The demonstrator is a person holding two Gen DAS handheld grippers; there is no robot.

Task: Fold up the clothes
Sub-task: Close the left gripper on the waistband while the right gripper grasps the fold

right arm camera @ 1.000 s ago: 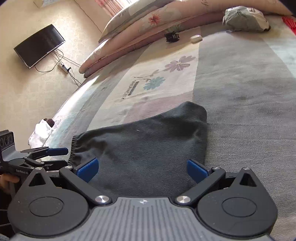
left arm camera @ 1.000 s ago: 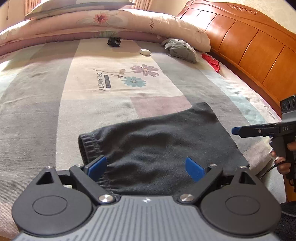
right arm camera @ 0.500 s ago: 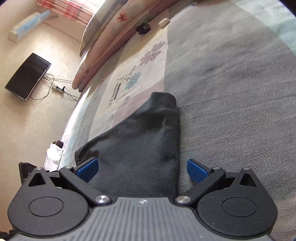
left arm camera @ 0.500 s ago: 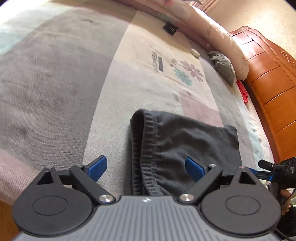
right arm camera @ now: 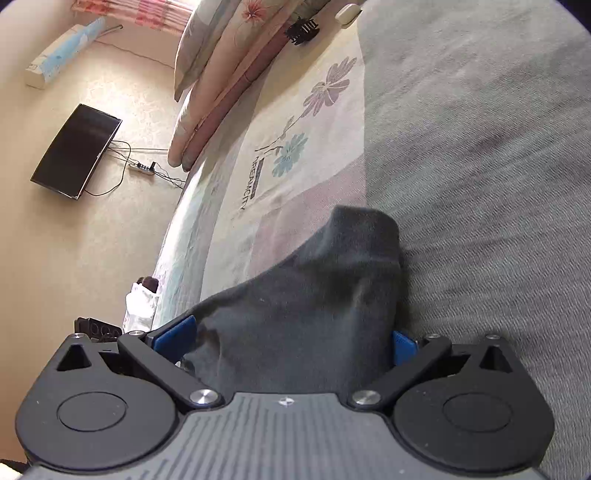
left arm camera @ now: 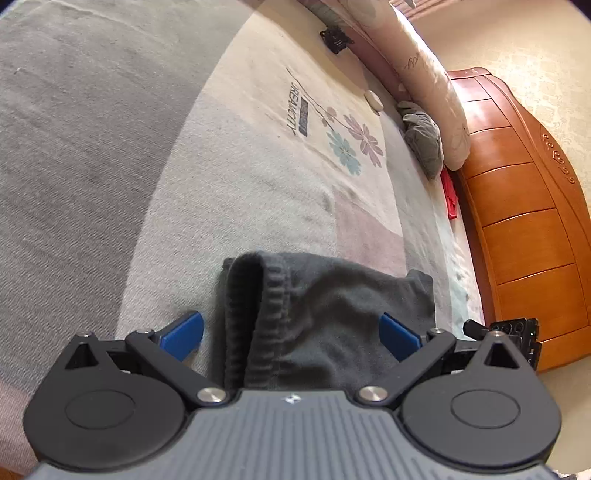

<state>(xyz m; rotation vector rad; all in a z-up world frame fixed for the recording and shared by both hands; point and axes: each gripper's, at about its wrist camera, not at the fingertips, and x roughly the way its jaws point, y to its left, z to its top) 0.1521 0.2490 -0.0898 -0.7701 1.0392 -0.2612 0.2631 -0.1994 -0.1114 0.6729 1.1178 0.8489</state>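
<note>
Left wrist | dark shorts (left arm camera: 325, 317) | waistband left, long axis sideways

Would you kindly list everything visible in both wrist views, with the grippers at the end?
dark grey garment: one, on the near part of the bed, ribbed waistband toward the left gripper
bedspread: one, grey, cream and pink with flower print, covering the bed
rolled quilt: one, pink floral, along the far edge
crumpled grey cloth: one, beside the quilt
red item: one, by the headboard
headboard: one, orange wood
black hair clip: one, near the quilt
small white object: one, on the bedspread
television: one, black, on the wall
left gripper: jaws open, just widened, garment between them
right gripper: jaws open, straddling the garment
</note>
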